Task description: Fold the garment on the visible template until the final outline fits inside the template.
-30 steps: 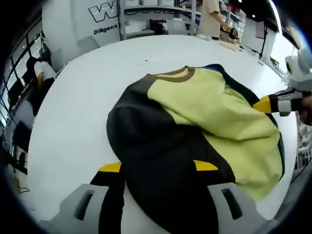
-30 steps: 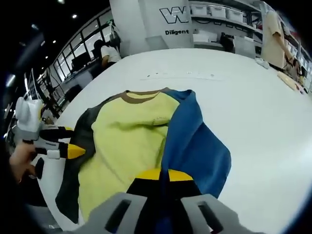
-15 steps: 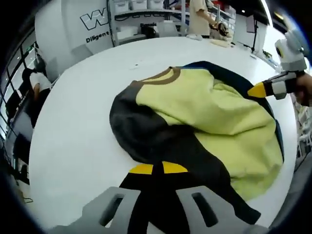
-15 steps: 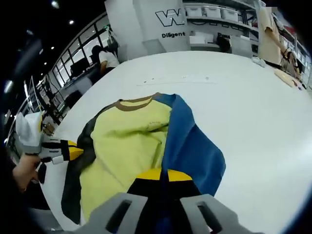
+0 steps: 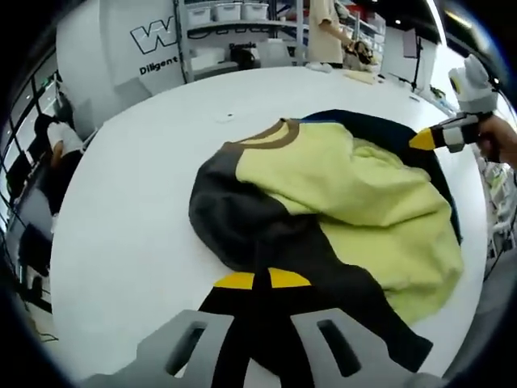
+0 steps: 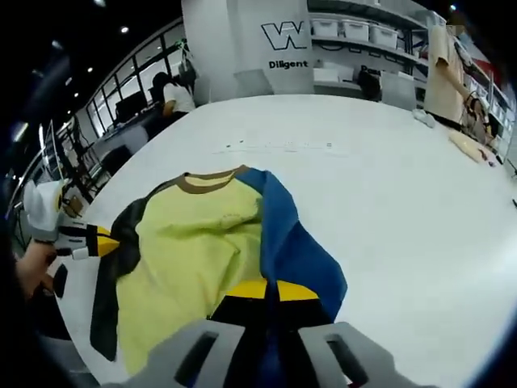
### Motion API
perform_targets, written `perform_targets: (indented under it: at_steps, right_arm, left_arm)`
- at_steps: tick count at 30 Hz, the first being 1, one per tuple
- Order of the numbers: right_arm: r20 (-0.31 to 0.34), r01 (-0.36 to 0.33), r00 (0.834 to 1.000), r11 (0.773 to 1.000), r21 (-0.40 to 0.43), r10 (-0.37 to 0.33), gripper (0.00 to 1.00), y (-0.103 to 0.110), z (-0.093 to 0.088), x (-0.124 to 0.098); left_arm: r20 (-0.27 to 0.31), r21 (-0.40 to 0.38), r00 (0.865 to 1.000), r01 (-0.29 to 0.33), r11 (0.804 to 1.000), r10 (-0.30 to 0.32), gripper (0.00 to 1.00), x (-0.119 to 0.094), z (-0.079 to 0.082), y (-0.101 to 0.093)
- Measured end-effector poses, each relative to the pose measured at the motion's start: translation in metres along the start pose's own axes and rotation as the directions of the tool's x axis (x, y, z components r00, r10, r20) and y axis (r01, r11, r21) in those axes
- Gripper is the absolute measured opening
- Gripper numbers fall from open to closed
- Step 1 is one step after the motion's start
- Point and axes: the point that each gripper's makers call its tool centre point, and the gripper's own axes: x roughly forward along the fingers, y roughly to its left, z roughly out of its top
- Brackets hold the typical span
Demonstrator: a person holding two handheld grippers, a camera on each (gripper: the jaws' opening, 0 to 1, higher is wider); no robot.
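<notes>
Gripping one garment [image 5: 339,202] on one white table [image 5: 121,210] | left gripper [image 5: 255,279] clamps the dark sleeve just ahead of its tips | right gripper [image 6: 265,289] clamps the blue sleeve, tips together | both held low, pointing across the table | yellow body between them

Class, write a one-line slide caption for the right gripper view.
Right gripper shut on the blue sleeve of a yellow sweatshirt on a white table.
</notes>
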Motion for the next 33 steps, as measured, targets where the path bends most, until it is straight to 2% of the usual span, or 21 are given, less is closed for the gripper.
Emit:
perform_targets:
  at_steps: [8,13,21,29,33]
  right_arm:
    - [-0.006,0.041,0.999,0.998,-0.041,-0.041,0.00,-0.027,0.017,0.005]
    - [-0.021,0.059,0.998,0.996,-0.064,-0.060,0.00,-0.042,0.021,0.013]
    - [-0.027,0.069,0.997,0.995,-0.076,-0.071,0.00,-0.057,0.023,0.020]
    - [-0.064,0.088,0.993,0.989,-0.116,-0.096,0.00,-0.076,0.028,0.028]
    - [-0.077,0.088,0.992,0.990,-0.109,-0.097,0.00,-0.082,0.033,0.031]
  left_arm:
    - [-0.028,0.043,1.000,0.007,0.999,-0.005,0.00,-0.004,-0.001,0.020]
    - [-0.062,0.094,0.998,-0.002,0.996,0.007,0.00,-0.003,-0.005,0.034]
    - [-0.099,0.114,0.995,-0.001,0.994,0.013,0.00,0.000,-0.008,0.051]
    - [-0.164,0.163,0.985,-0.031,0.986,0.058,0.00,0.005,-0.010,0.083]
    - [-0.186,0.182,0.980,-0.040,0.983,0.075,0.00,0.006,-0.011,0.095]
